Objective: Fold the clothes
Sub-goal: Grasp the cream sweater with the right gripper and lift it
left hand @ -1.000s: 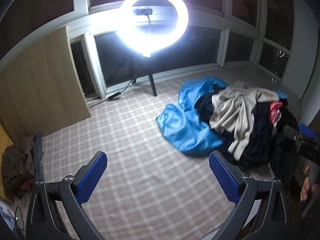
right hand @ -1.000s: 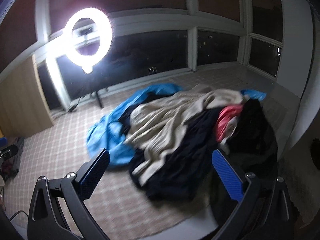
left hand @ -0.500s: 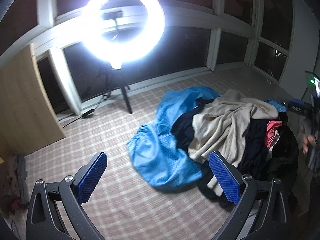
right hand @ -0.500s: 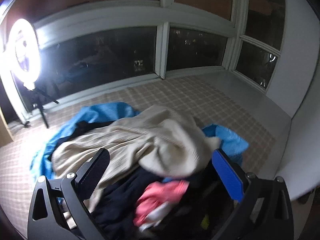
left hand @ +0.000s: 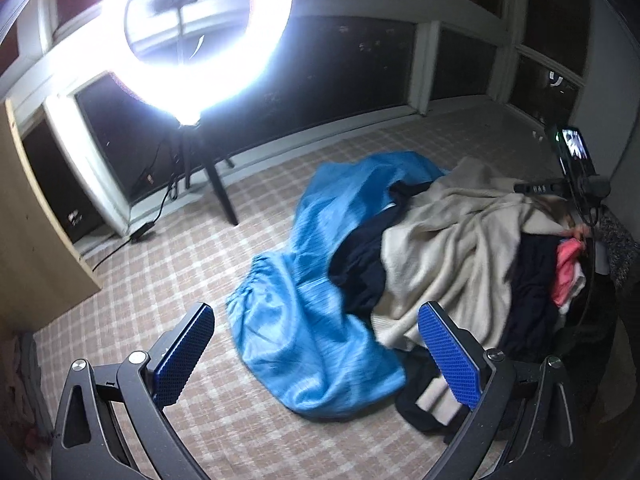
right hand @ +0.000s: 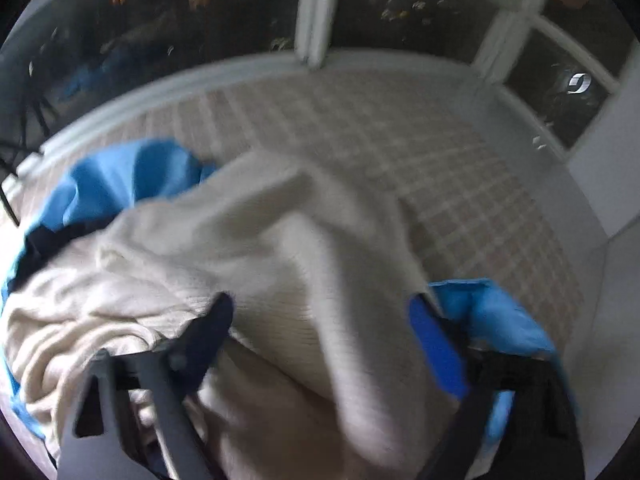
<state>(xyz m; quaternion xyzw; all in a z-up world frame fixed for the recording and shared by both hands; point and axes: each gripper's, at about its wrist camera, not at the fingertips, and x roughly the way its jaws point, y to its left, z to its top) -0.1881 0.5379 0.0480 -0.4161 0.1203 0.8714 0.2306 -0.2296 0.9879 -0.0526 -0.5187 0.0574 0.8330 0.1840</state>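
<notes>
Nearest to you, your right gripper [right hand: 320, 320] is down on the pile of clothes [left hand: 460, 248], its jaws straddling a thick fold of the cream knit sweater [right hand: 260, 264]; the jaws have just been closing and the fold sits between them, but the right wrist view is smeared with motion, so whether the pads already pinch the knit cannot be told. Your left gripper [left hand: 316, 356] hangs with jaws wide apart and nothing between them, above the patterned mat with the bright blue garment [left hand: 312, 320] just beyond its fingertips. The risk from here, as a judgement: the sweater lies tangled on top of a dark navy piece [left hand: 360, 272], a pink item [left hand: 566, 264] and more dark cloth, so a lift with the jaws taking a deep bite could drag several garments up together, or a shallow bite on the bulky knit could slip out. A blue scrap [right hand: 492, 316] sits right beside your right jaw and could get caught in the grip as well. The pile rests on a checked beige mat [left hand: 180, 272] that covers the floor, with clear mat to the left of the clothes for spreading out a garment. Farther off, a glaring ring light [left hand: 196, 28] stands on a tripod near the window wall, with its cable trailing along the floor edge. A wooden panel [left hand: 36, 220] leans at the left. Beyond are dark windows [left hand: 360, 68] in pale frames, with night outside.
</notes>
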